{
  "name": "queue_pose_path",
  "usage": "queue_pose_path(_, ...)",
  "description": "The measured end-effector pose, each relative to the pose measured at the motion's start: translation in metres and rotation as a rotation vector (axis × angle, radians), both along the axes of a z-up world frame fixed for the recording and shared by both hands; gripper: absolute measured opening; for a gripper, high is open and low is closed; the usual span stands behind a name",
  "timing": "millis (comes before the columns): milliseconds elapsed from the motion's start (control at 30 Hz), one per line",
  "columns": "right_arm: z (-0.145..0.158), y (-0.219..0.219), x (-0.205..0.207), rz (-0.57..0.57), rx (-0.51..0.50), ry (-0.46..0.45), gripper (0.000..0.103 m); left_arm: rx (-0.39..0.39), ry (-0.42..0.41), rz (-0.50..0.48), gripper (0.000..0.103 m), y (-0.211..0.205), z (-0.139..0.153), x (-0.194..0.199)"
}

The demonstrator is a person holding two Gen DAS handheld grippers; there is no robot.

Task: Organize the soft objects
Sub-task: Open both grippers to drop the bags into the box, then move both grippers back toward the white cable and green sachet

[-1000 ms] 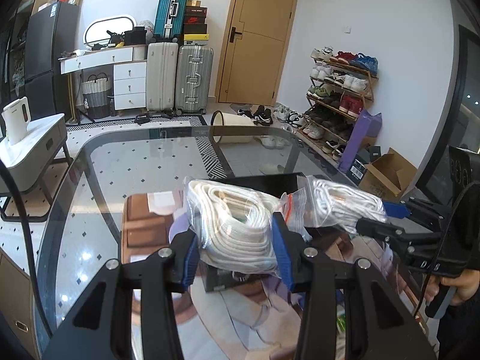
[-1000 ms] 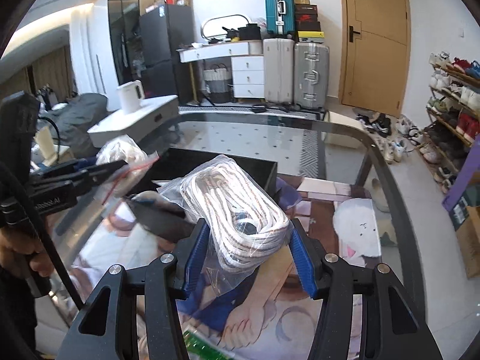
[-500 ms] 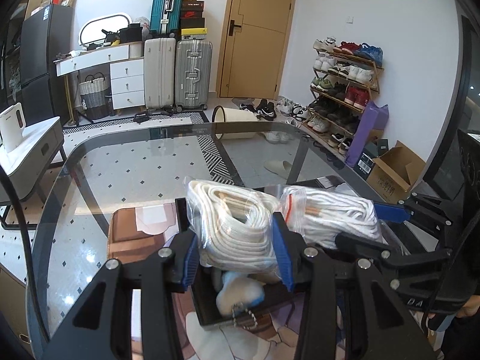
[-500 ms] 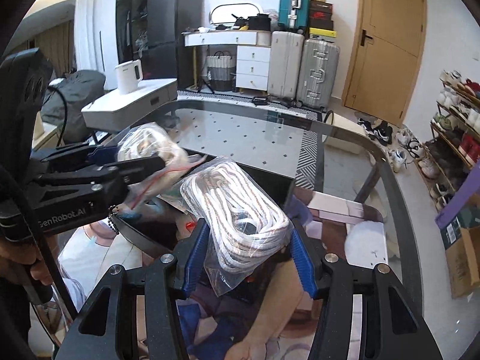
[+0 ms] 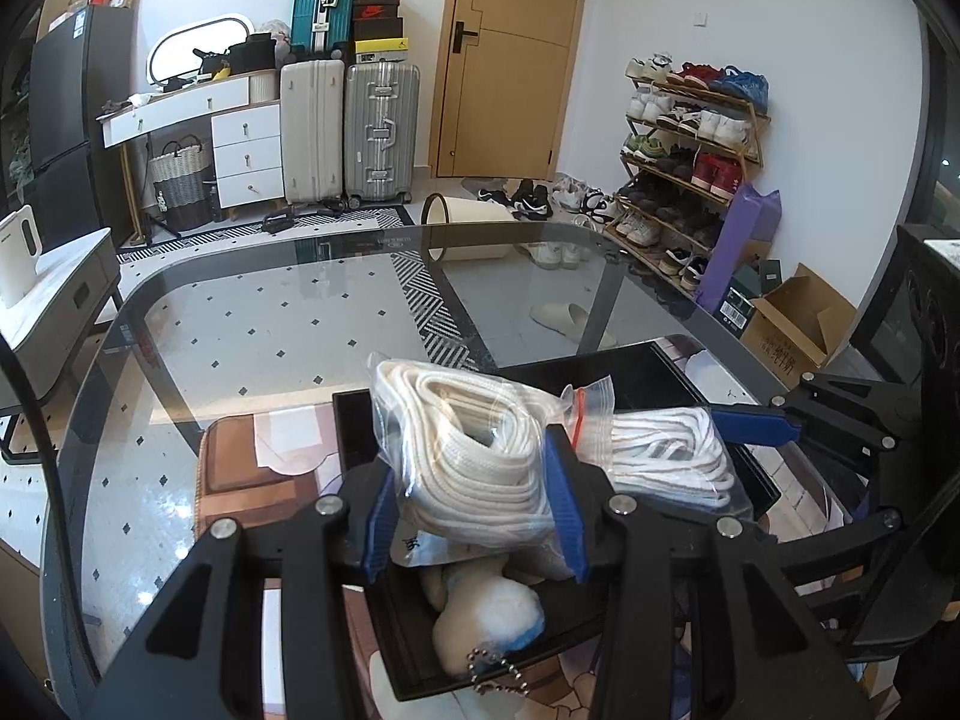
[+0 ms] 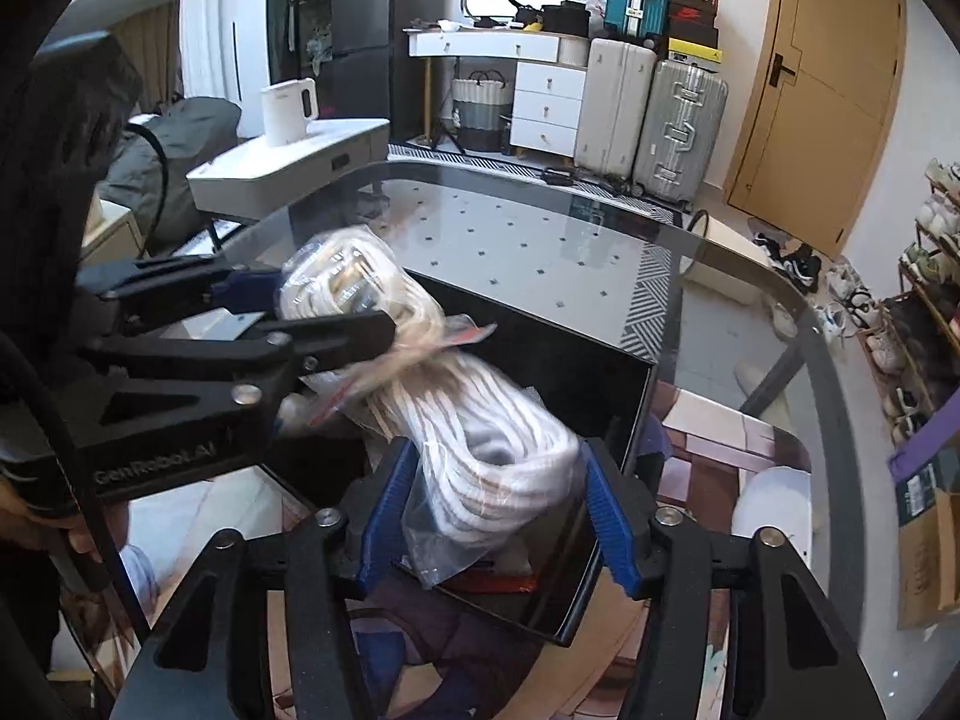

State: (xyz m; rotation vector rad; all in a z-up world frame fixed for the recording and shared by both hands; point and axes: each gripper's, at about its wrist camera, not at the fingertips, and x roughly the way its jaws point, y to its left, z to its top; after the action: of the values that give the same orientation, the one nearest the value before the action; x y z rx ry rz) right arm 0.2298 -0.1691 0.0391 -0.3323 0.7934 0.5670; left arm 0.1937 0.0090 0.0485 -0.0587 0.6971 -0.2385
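Two bags of white cord hang over the black tray (image 5: 678, 372) on the glass table (image 5: 252, 324): the left claw (image 5: 474, 516) grips one bag (image 5: 474, 456), while the right claw (image 6: 495, 513), now above the tray, is opening around its bag (image 6: 492, 450), starting the drop.

Both tongs carried forward, from over printed mat to over black tray (image 5: 654, 372). Right tongs (image 6: 495, 513) opening: blue pads now clear of rope bag (image 6: 498, 456), which sags between them. Left tongs (image 5: 474, 510) brought close beside right. Plush toy (image 5: 486, 618) now visible in tray under left bag (image 5: 462, 450).
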Motion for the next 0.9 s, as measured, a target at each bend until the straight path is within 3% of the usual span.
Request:
queue_pose_path(133, 0.008, -0.006, -0.012, 0.014, 0.003, -0.051, 0.076, 0.006, 0.007, -0.023, 0.044, -0.006, -0.002, 0.001)
queue_pose_path(300, 0.013, -0.019, -0.025, 0.007, 0.014, -0.076, 0.084, 0.03, 0.019, -0.032, 0.054, -0.012, -0.004, 0.003)
queue_pose_path(367, 0.014, -0.026, -0.029, 0.001, 0.026, -0.08, 0.086, 0.023, 0.026, -0.027, 0.063, -0.012, -0.003, 0.002)
queue_pose_path(533, 0.019, -0.052, -0.045, -0.041, 0.104, -0.081, 0.099, -0.004, -0.015, -0.025, 0.101, -0.006, 0.007, -0.019)
queue_pose_path(567, 0.02, -0.057, -0.048, -0.049, 0.125, -0.075, 0.099, -0.002, -0.021, -0.022, 0.103, -0.005, 0.009, -0.023)
queue_pose_path(900, 0.023, -0.098, -0.086, -0.123, 0.222, -0.072, 0.102, -0.041, -0.054, 0.043, 0.103, 0.012, 0.018, -0.086)
